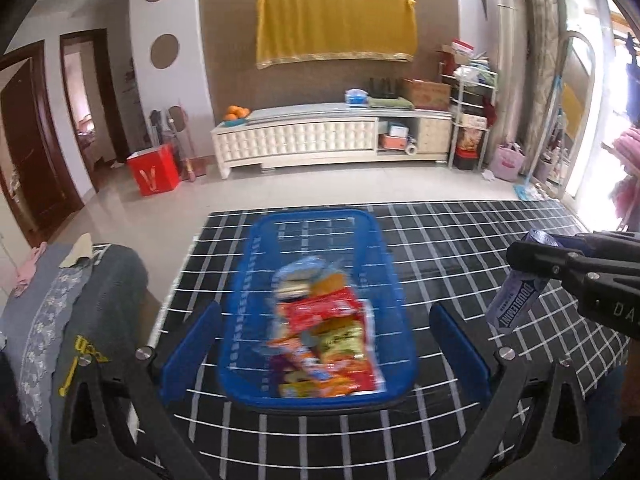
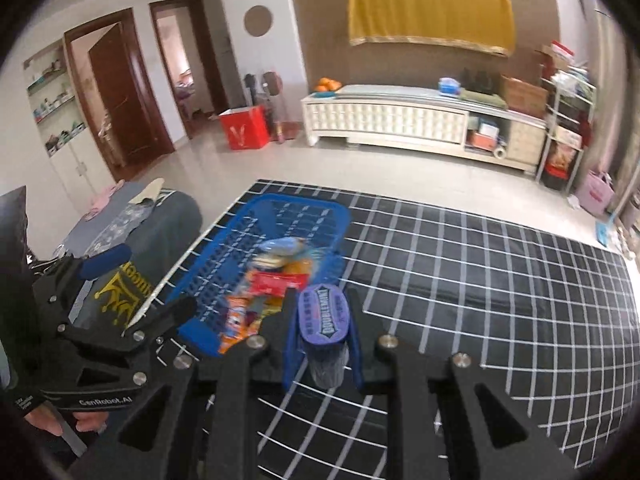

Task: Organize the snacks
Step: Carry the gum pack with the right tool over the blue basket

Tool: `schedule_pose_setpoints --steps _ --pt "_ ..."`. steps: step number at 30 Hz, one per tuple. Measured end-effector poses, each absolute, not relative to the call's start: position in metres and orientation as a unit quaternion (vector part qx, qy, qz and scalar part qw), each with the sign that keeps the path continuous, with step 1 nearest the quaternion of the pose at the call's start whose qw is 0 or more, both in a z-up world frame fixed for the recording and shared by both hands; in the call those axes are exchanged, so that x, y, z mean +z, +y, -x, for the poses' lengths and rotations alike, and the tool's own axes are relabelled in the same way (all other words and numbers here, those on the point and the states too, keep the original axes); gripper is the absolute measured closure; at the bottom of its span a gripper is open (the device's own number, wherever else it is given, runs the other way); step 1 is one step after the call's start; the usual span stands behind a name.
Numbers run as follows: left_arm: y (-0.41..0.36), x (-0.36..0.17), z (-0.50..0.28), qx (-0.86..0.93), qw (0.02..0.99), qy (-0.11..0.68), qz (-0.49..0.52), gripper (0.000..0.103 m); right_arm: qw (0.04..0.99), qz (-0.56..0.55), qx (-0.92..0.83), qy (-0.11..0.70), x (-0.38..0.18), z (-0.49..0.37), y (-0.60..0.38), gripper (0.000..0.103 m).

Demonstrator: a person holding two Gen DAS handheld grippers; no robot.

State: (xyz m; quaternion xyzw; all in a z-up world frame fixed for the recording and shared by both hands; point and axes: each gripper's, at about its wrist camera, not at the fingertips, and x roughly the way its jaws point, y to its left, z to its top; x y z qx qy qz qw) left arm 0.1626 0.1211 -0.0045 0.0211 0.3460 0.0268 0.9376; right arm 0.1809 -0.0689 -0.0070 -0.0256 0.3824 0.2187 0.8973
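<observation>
Right gripper: clamped on gum bottle, likely bound for basket.
Left gripper: spread wide, empty, near basket.

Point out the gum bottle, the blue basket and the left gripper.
Doublemint gum bottle (image 2: 326, 316): right wrist view, on its purple lid.
blue basket (image 1: 316, 216): left wrist view, far rim.
left gripper (image 1: 326, 344): left wrist view, midway between its fingers.

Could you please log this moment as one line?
right hand-held gripper: shut on gum bottle | left hand-held gripper: open, empty | basket: holds snack packets
</observation>
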Motion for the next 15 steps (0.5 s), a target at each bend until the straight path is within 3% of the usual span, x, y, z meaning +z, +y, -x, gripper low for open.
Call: schedule_pose_setpoints --steps 15 --pt "0.211 -0.02 -0.168 0.073 0.931 0.357 0.021 0.0 0.862 0.052 0.27 0.426 -0.035 -0.217 0.015 0.077"
